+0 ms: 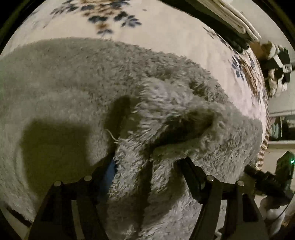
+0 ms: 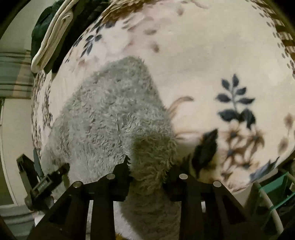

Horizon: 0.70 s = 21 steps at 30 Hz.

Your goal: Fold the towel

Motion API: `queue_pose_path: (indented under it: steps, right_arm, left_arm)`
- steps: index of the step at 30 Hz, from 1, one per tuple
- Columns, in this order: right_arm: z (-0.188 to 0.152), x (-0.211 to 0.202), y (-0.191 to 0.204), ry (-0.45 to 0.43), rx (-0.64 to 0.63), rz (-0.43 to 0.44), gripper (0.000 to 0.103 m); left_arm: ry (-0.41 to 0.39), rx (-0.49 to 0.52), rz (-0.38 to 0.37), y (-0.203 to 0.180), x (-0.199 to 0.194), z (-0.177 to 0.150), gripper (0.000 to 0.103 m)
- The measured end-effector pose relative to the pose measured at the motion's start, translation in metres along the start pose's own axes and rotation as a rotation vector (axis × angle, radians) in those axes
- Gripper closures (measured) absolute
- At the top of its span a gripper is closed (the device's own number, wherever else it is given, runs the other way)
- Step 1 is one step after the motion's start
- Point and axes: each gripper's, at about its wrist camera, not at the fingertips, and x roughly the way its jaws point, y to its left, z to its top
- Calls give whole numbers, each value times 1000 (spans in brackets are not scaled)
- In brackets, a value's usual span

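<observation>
A fluffy grey towel (image 1: 92, 83) lies spread over a floral blanket. In the left wrist view one of its edges is lifted and bunched into a fold between the fingers of my left gripper (image 1: 147, 166), which is shut on it. In the right wrist view the towel (image 2: 110, 110) narrows to a raised corner that runs down between the fingers of my right gripper (image 2: 150, 169), also shut on it. Each gripper shows in the other's view: the right gripper (image 1: 265, 179) at the towel's right edge, the left gripper (image 2: 48, 181) at the lower left.
The cream blanket (image 2: 202, 64) with blue and brown leaf prints covers the surface, and its striped border (image 1: 263, 144) drops off at the right. Folded white cloth (image 1: 230, 13) is stacked at the back. Dark green and white fabric (image 2: 51, 33) lies at the blanket's far left.
</observation>
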Motion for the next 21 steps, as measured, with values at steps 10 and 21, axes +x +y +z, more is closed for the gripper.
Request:
queue_pose_path:
  steps: [10, 21]
  right_arm:
    - [-18, -34, 42, -84, -101, -217, 2]
    - [-54, -10, 133, -28, -228, -180, 2]
  left_arm:
    - [-167, -139, -106, 55, -99, -44, 8]
    - [-403, -665, -116, 244, -113, -99, 7]
